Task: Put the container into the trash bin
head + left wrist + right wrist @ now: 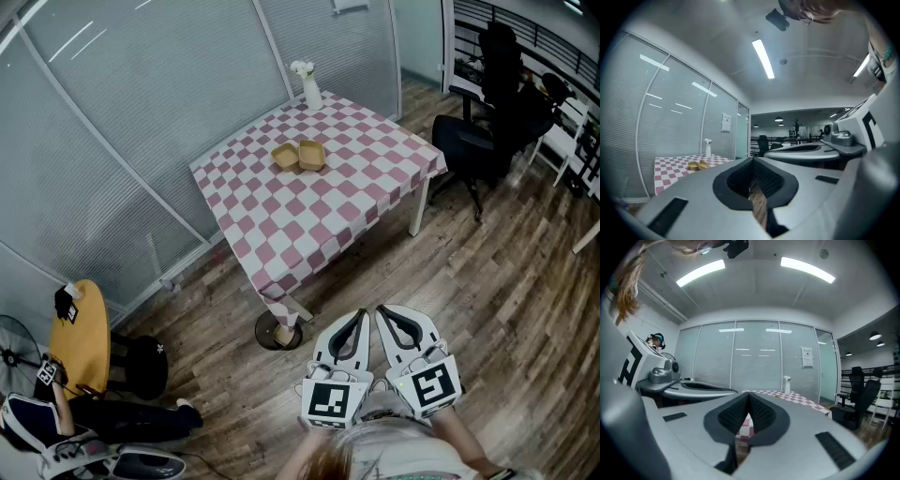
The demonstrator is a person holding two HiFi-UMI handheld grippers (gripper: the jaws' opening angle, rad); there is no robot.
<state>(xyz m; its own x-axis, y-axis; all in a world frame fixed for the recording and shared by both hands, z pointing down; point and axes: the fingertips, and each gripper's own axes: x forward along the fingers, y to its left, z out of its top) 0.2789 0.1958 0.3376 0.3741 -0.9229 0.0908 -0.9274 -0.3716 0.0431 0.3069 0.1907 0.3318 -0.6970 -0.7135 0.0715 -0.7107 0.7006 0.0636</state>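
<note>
Two shallow brown containers (300,156) sit side by side on the pink-and-white checked table (319,216), well ahead of me. In the left gripper view the containers (698,165) look small and far off on the table's left. My left gripper (359,317) and right gripper (384,313) are held side by side close to my body, over the wooden floor and short of the table. Both point level toward it. Both are shut with nothing between the pads, as the left gripper (752,161) and the right gripper (749,397) show in their own views.
A white vase with flowers (309,89) stands at the table's far corner. A frosted glass wall (141,122) runs behind and left of the table. Black office chairs (487,122) stand at right. A round black base (278,332) lies by the table's near corner; a yellow board (80,337) and bags at lower left.
</note>
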